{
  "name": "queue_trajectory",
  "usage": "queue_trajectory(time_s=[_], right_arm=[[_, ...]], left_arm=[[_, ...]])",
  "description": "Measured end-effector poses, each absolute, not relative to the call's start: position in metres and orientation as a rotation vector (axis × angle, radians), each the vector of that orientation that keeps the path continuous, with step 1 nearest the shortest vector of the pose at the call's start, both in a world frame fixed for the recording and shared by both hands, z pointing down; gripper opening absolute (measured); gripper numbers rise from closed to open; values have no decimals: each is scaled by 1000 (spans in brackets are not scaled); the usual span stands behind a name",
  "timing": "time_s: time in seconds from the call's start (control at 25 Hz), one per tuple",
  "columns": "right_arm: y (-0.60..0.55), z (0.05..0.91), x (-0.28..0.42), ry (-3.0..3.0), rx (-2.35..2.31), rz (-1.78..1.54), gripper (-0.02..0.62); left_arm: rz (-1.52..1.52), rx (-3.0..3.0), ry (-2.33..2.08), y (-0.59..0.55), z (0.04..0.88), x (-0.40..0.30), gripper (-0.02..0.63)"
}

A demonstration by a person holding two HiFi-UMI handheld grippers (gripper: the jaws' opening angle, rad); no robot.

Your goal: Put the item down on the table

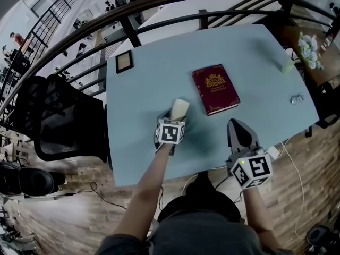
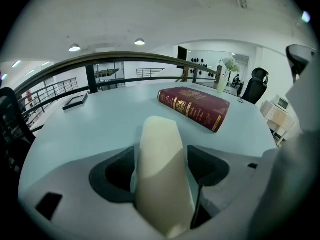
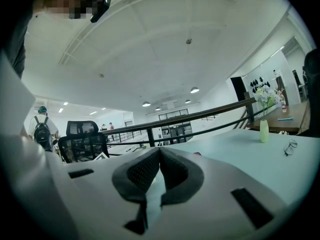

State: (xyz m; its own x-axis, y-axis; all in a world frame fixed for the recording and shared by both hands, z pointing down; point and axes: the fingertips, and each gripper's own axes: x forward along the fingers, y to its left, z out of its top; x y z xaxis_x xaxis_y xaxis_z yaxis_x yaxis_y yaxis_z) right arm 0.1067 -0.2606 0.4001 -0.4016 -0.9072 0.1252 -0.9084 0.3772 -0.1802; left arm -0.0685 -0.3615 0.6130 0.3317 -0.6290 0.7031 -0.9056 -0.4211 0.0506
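Left fingers [image 2: 114,176] snug on cream item [image 2: 162,169]

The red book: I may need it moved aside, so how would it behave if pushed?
Lying flat on the table, the red book would probably slide, not tip or roll. Its thick, hard-looking cover suggests it is stiff and fairly heavy for its size.

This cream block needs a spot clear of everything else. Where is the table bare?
Widest bare patch: between the picture frame and the red book, just ahead of the left gripper holding the cream block. Another lies between the book and the glasses. The far right corner, with vase and glasses, is the crowded part.
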Motion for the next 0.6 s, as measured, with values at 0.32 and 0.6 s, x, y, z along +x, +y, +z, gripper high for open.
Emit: queue_trajectory(time_s=[0.32, 0.6], right_arm=[[-263, 399, 104, -2614, 1710, 336, 3], [-265, 393, 96, -2628, 1688, 309, 3]], left_arm=[[709, 2244, -1426, -360, 572, -75, 319], [604, 2311, -1500, -351, 534, -89, 278]])
